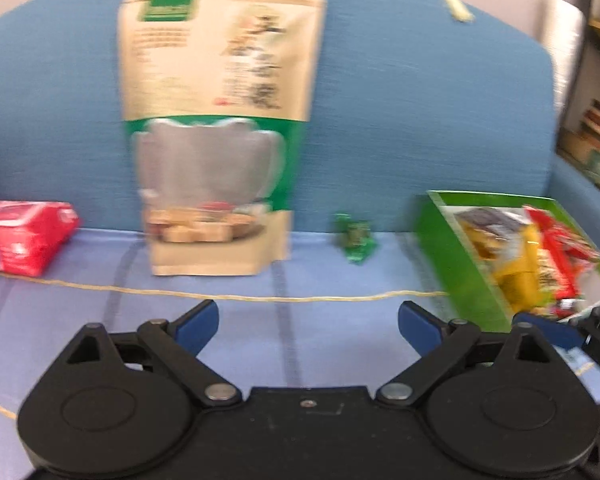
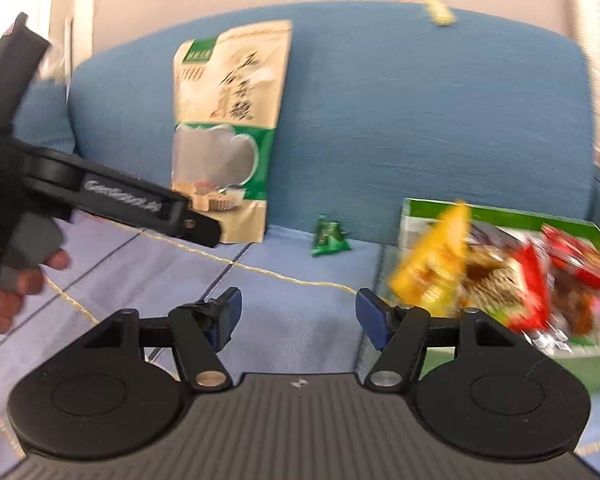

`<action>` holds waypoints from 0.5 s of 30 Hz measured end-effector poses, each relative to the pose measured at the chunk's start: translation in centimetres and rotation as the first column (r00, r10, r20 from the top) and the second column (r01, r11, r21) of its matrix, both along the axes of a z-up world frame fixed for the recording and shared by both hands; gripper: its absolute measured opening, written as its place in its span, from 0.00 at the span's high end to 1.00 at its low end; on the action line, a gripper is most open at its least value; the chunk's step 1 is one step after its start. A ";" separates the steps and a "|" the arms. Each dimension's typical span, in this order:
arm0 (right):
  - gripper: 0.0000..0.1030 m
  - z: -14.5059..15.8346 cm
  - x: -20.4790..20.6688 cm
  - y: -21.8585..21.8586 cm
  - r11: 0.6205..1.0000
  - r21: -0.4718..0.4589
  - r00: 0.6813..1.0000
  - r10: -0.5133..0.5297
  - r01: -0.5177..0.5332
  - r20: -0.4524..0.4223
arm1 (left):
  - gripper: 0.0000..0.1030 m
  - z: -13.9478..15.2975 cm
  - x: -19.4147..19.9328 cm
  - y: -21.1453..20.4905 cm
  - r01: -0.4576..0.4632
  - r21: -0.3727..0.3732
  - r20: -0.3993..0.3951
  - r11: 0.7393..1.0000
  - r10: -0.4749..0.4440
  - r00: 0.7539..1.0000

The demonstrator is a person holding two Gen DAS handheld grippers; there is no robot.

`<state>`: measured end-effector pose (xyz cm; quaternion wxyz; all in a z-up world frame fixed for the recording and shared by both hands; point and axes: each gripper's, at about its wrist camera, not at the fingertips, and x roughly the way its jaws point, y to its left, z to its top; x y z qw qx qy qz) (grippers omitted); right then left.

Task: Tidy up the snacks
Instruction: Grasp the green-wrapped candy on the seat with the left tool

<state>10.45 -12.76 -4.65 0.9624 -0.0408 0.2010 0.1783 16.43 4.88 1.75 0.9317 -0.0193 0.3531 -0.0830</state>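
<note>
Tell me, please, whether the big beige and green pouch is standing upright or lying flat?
Upright: the pouch stands on its bottom edge on the seat cushion, leaning back against the blue backrest.

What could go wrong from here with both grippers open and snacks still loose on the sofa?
The tall pouch only leans on the backrest, so a nudge may topple it. The green box looks piled high; its yellow packet may slide out. The small green packet may be hard to pinch.
</note>
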 end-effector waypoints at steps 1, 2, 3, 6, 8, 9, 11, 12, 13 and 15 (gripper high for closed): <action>0.01 0.1 0.8 0.8 1.000 -0.012 1.000 0.004 -0.004 0.004 | 0.00 -0.2 -0.1 1.0 -0.019 -0.007 0.004 1.000 0.019 1.000; 0.01 0.1 1.8 1.8 1.000 -0.030 1.000 0.001 0.000 0.011 | 0.00 -0.5 0.0 2.1 -0.037 -0.023 0.000 0.999 0.037 0.999; 0.01 0.1 2.8 2.7 0.999 -0.053 1.000 -0.012 0.013 0.017 | 0.00 -0.9 0.2 3.0 -0.058 -0.041 -0.009 0.997 0.058 0.998; 0.01 -0.1 6.9 4.7 0.994 -0.091 0.998 -0.064 0.066 0.029 | 0.00 -1.7 1.0 4.8 -0.104 -0.062 -0.016 0.993 0.103 0.995; 0.01 -0.8 10.2 5.3 0.990 -0.086 0.994 -0.110 0.109 0.000 | 0.00 -2.1 1.2 5.4 -0.099 -0.057 0.011 0.993 0.100 0.995; 0.02 -1.2 11.9 5.6 0.988 -0.086 0.991 -0.134 0.132 -0.018 | 0.00 -2.3 1.3 5.7 -0.095 -0.053 0.023 0.994 0.096 0.995; 0.08 -2.1 14.6 6.0 0.982 -0.088 0.984 -0.170 0.165 -0.046 | 0.00 -2.9 1.4 6.3 -0.095 -0.047 0.030 0.994 0.097 0.995; 0.09 -2.5 15.8 6.2 0.980 -0.090 0.982 -0.181 0.176 -0.059 | 0.00 -3.4 1.4 6.6 -0.095 -0.055 0.028 0.994 0.096 0.995; 0.09 -2.9 17.0 6.4 0.979 -0.089 0.979 -0.191 0.185 -0.065 | 0.00 -3.9 1.5 6.9 -0.093 -0.064 0.026 0.994 0.095 0.995; 0.10 -3.4 18.6 6.8 0.973 -0.103 0.975 -0.213 0.206 -0.057 | 0.00 -4.6 2.1 7.1 -0.088 -0.062 -0.002 0.994 0.088 0.996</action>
